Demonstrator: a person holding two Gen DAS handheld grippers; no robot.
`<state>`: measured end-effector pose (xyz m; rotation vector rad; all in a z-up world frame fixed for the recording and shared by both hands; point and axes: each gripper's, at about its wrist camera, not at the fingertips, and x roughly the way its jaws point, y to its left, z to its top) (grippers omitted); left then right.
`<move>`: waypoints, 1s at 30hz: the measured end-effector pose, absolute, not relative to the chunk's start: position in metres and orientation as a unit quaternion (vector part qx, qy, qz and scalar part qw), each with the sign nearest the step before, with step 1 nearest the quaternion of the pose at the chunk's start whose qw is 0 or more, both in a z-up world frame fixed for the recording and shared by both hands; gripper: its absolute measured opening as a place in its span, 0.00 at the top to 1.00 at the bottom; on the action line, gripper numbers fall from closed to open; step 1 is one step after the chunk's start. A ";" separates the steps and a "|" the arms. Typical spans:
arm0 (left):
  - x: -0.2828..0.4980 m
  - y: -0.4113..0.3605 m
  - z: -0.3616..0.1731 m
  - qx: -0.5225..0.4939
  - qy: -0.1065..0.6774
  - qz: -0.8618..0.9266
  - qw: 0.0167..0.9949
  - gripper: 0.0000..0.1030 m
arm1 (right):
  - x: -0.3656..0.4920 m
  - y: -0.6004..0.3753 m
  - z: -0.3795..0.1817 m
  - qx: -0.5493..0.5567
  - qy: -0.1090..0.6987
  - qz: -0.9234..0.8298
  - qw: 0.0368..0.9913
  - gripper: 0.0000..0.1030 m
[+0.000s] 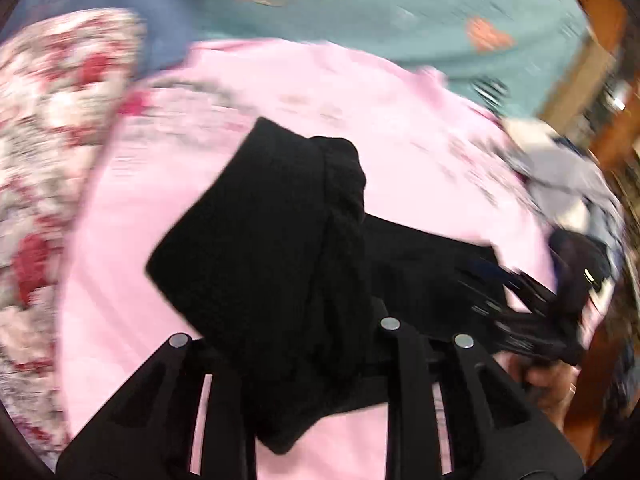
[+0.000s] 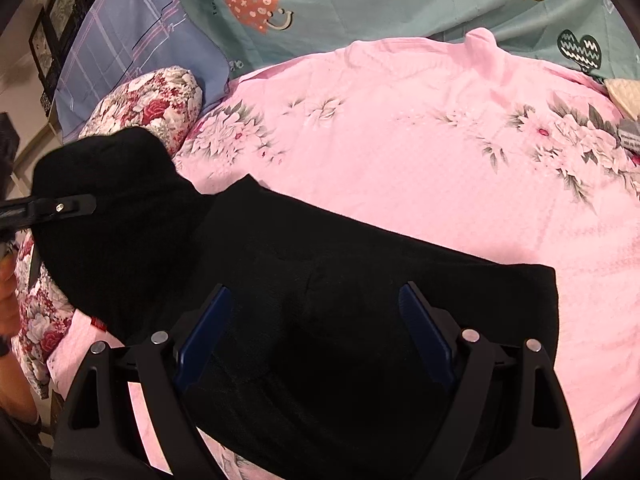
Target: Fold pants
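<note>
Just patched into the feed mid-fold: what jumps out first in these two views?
The black pants stand out, lying across the pink flowered sheet in the middle of the bed. The left tongs come in from the left edge and hold one bunched end lifted above the sheet, while the right tongs hang open over the flat part. A red flowered pillow sits at the sheet's far left corner.

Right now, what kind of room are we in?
Most likely a bedroom: the black pants lie on a bed with a pink floral sheet, a floral pillow and a teal heart-print cover.
</note>
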<state>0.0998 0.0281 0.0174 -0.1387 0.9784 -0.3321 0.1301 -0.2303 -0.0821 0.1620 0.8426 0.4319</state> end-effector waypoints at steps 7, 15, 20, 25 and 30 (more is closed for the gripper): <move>0.111 -0.046 -0.047 -0.067 0.540 -0.199 0.815 0.20 | 0.138 -0.267 -0.085 0.132 0.410 0.170 0.886 0.16; 0.088 0.008 0.003 -0.089 0.475 -0.180 0.857 0.13 | 0.140 -0.281 -0.092 0.160 0.420 0.160 0.879 0.16; 0.088 0.054 0.020 -0.153 0.441 -0.162 0.869 0.09 | 0.140 -0.274 -0.092 0.151 0.420 0.158 0.881 0.10; 0.105 0.055 -0.024 -0.102 0.472 -0.083 0.872 0.07 | 0.142 -0.275 -0.095 0.170 0.421 0.167 0.875 0.10; 0.115 0.030 -0.087 -0.068 0.542 -0.116 0.829 0.07 | 0.134 -0.278 -0.100 0.223 0.438 0.178 0.853 0.10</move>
